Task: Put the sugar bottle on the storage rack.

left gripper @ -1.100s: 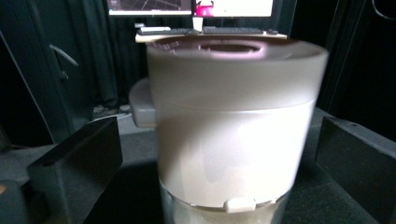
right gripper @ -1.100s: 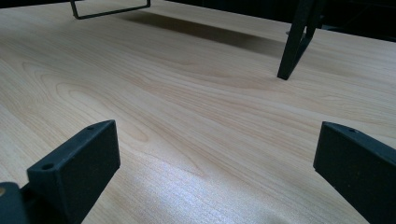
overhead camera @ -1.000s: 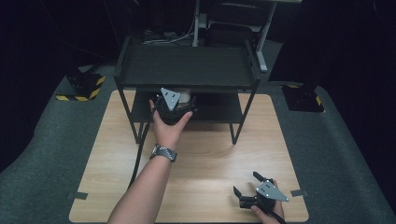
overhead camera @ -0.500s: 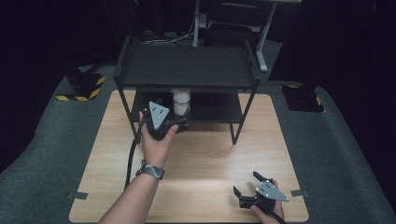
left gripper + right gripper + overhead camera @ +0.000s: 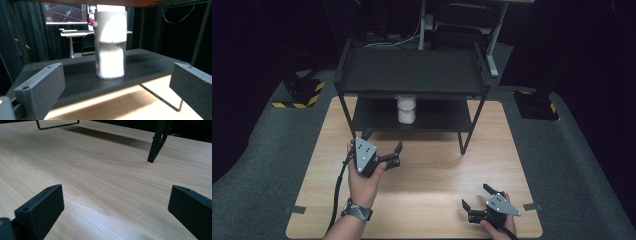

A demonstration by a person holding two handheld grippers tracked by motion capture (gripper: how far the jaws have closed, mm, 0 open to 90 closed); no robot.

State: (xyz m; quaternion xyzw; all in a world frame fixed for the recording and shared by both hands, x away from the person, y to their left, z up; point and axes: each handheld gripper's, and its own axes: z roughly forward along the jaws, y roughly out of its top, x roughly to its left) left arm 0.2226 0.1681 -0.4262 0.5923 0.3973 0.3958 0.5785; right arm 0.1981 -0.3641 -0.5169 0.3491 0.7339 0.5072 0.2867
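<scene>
- Our left gripper [image 5: 382,150] has backed out from the black metal two-tier shelf rack [image 5: 412,75] and now hovers over the light wooden worktop [image 5: 432,175] in front of it, jaws spread wide, nothing between them.
- A second ago that gripper was in at the lower tier, right at the white lidded jar with white contents [image 5: 406,108]; half a second ago it was already pulling away.
- The jar now stands upright on the lower tier [image 5: 447,119], left of centre, under the top shelf, free of either gripper. In the left gripper view the jar [image 5: 110,42] sits dead ahead, framed between the open jaws, slightly motion-blurred.
- Our right gripper [image 5: 479,197] rests near the worktop's front right corner, jaws apart and empty, same spot as before; its own view looks over bare wood toward a rack leg [image 5: 157,142].
- We judge the placing step done: jar released on the shelf, left hand retreating. Next is likely a return to rest.
</scene>
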